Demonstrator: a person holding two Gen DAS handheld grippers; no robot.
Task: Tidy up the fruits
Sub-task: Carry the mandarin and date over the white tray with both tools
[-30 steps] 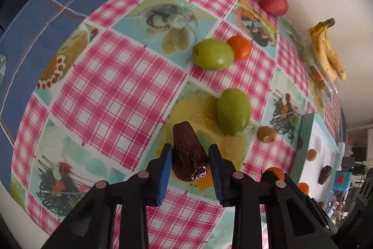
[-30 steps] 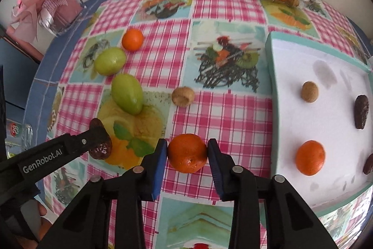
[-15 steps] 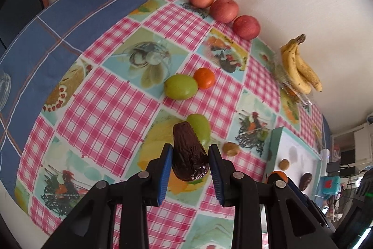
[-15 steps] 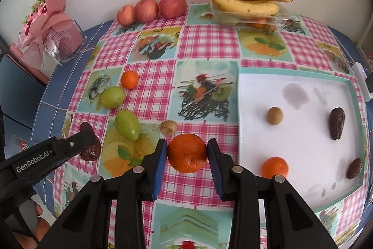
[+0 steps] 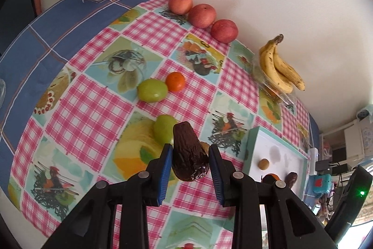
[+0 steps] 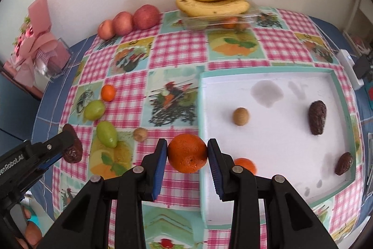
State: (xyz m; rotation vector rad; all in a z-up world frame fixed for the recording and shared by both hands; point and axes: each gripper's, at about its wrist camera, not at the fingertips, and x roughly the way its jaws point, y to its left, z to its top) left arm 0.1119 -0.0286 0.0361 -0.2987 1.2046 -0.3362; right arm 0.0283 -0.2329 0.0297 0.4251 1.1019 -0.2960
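Note:
My left gripper (image 5: pixel 190 163) is shut on a dark brown avocado (image 5: pixel 189 155), held above the checked tablecloth. My right gripper (image 6: pixel 187 156) is shut on an orange (image 6: pixel 187 153), lifted over the left rim of the white tray (image 6: pixel 201 132). Inside the tray lie a small brown fruit (image 6: pixel 241 116), two dark avocados (image 6: pixel 317 117) (image 6: pixel 344 163) and another orange (image 6: pixel 246 165). On the cloth sit two green fruits (image 6: pixel 94 109) (image 6: pixel 106 133), a small orange (image 6: pixel 108 92) and a brown nut-like fruit (image 6: pixel 140 134). The left gripper (image 6: pixel 70 146) shows at the left of the right wrist view.
Three red apples (image 6: pixel 130 20) line the wall. A banana bunch (image 6: pixel 214 0) rests on a clear plastic box (image 6: pixel 219 21). A pink gift-wrapped box (image 6: pixel 42 50) stands at the far left. A person's hand (image 6: pixel 30 229) shows at the lower left.
Both grippers rose from the cloth with their fruits still held. The right one carried the orange rightward to the tray's left rim; the left view now takes in more of the table.

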